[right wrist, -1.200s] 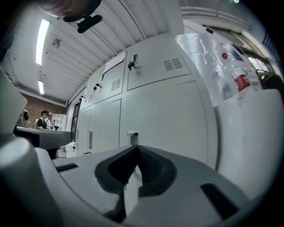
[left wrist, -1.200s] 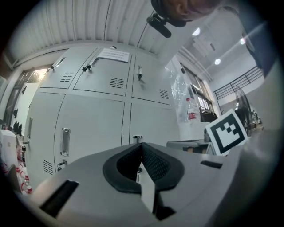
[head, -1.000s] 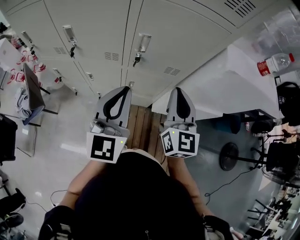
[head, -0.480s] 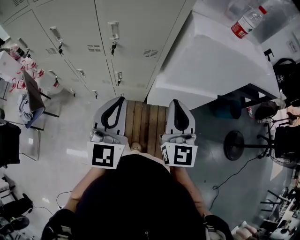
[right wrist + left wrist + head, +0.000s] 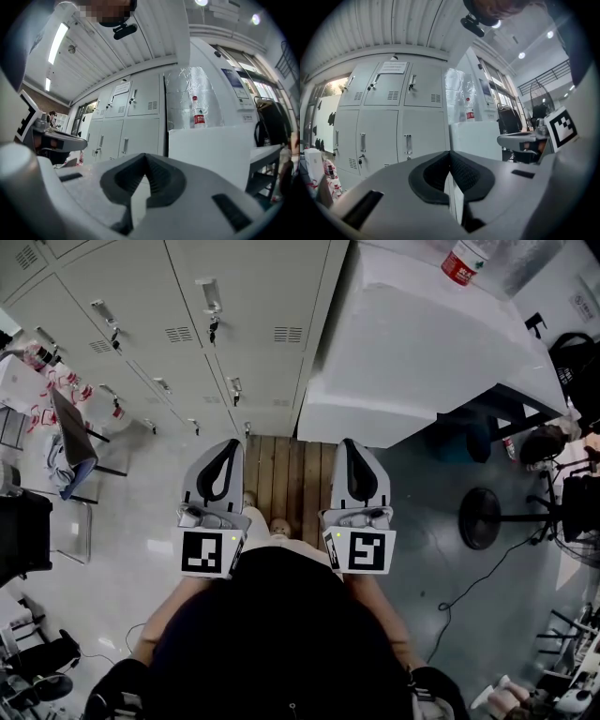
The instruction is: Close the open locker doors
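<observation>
Firstly, locker doors (image 5: 234, 296): grey steel, stacked in tiers in one bank. Every door in view lies flush in its frame.
Door handles (image 5: 208, 292): one upright handle on each door; small dark keys hang under several.
Vents (image 5: 288, 334): short louvred slots near a corner of each door.
Notice (image 5: 393, 68): white sheet fixed to an upper locker door; print too small to read.
Left gripper (image 5: 232, 442): held level and pointed at the lockers, in front of the bank's right end and well apart from it. Jaws are brought fully together, tip to tip, with nothing between them.
Right gripper (image 5: 349, 442): alongside the left one, aimed at the right edge of the lockers. Jaws are likewise closed tight and empty.
Marker cubes (image 5: 208, 552): one at the rear of each gripper, on the side away from the lockers.
Plank strip (image 5: 286, 474): wooden boards on the floor at the foot of the lockers' right end, seen between the two grippers.
White cabinet (image 5: 422, 343): stands just beside the right end of the lockers.
Bottle (image 5: 461, 261): clear, red label, upright on the cabinet top, near the lockers' right end.
Wrapping (image 5: 185, 93): crinkled and silvery, rising behind the bottle, beside the lockers.
Chair (image 5: 70, 432): in front of the lockers' left part.
Floor fan (image 5: 483, 518): well apart from the lockers, past the cabinet.
Person (image 5: 272, 643): dark-clothed, facing the lockers.
</observation>
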A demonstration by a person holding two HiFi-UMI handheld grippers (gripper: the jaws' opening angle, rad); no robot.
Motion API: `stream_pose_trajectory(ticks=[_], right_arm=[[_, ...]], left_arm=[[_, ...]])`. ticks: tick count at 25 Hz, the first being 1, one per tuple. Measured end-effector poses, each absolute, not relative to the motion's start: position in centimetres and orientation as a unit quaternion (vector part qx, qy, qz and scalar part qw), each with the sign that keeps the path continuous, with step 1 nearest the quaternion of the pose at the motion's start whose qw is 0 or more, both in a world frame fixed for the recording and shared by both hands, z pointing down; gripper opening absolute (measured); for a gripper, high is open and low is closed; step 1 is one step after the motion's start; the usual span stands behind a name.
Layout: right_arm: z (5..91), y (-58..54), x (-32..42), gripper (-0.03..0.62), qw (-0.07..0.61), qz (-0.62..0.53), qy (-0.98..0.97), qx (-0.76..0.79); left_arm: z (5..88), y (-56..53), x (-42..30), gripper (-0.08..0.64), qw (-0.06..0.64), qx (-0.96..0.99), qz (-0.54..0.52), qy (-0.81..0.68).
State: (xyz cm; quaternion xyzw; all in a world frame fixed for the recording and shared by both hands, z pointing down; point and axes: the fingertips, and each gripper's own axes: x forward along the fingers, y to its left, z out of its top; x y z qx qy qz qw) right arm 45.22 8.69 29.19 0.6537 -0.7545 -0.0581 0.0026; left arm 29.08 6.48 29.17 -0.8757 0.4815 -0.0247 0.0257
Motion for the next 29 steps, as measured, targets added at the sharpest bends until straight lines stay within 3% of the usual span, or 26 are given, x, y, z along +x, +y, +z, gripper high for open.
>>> stream_pose_trajectory(ticks=[29], right_arm=[[29.6, 10.7, 45.6, 0.0, 0.02, -0.059, -0.766, 0.64]], left_arm=[[28.5, 9.1, 31.2, 0.002, 0.054, -0.882, -0.034, 0.467]])
